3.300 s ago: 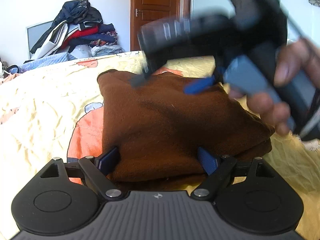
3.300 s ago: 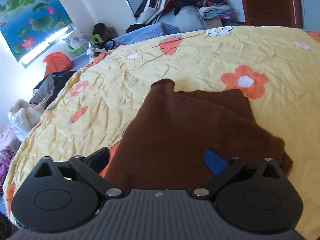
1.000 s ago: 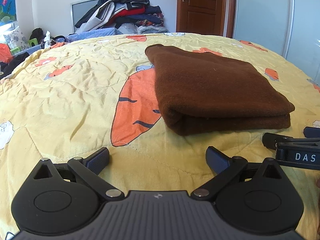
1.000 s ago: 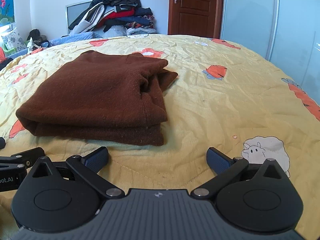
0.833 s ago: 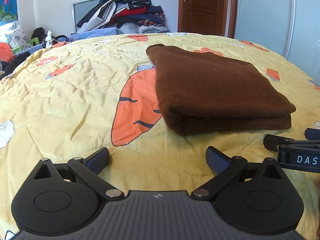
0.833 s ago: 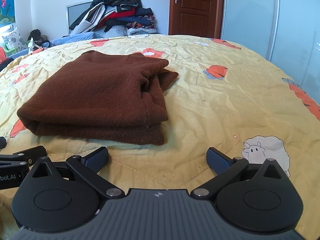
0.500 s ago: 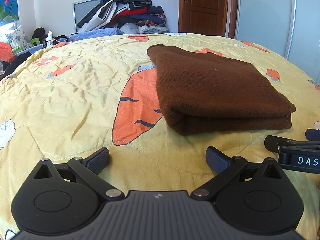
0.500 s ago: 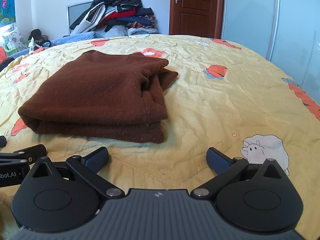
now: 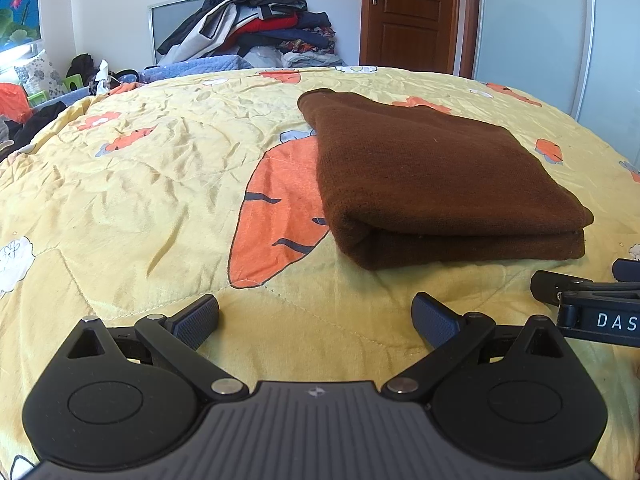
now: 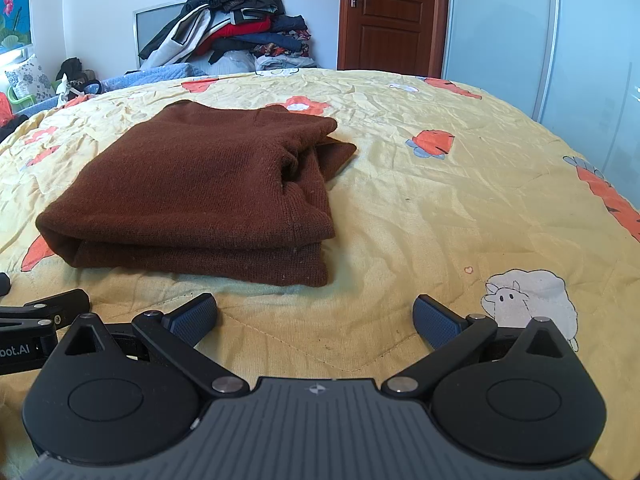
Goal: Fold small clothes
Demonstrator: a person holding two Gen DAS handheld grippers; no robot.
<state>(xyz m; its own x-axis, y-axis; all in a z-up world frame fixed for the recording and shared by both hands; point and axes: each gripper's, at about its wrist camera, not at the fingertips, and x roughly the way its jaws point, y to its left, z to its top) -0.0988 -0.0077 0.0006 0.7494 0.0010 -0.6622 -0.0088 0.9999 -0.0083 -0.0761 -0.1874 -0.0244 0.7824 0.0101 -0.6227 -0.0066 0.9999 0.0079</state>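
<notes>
A brown knitted garment [image 9: 432, 176] lies folded into a thick rectangle on the yellow bedspread [image 9: 132, 184]. In the right wrist view the same garment [image 10: 200, 184] sits left of centre, its loose layers bunched at the far right corner. My left gripper [image 9: 316, 318] rests low on the bedspread in front of the garment's left end, open, with nothing between its fingers. My right gripper [image 10: 316, 316] is open and empty too, just short of the garment's near right corner. Each gripper's tip shows at the edge of the other's view.
The bedspread carries carrot [image 9: 276, 216], flower and sheep [image 10: 528, 300] prints. A heap of clothes [image 9: 256, 24] is stacked beyond the bed's far edge. A brown door [image 10: 388, 16] and a pale wardrobe [image 10: 500, 32] stand behind. Clutter sits at the far left [image 9: 24, 96].
Over 3.3 s both grippers let go of the garment and drew back to the bedspread in front of it. In the last second they have barely shifted.
</notes>
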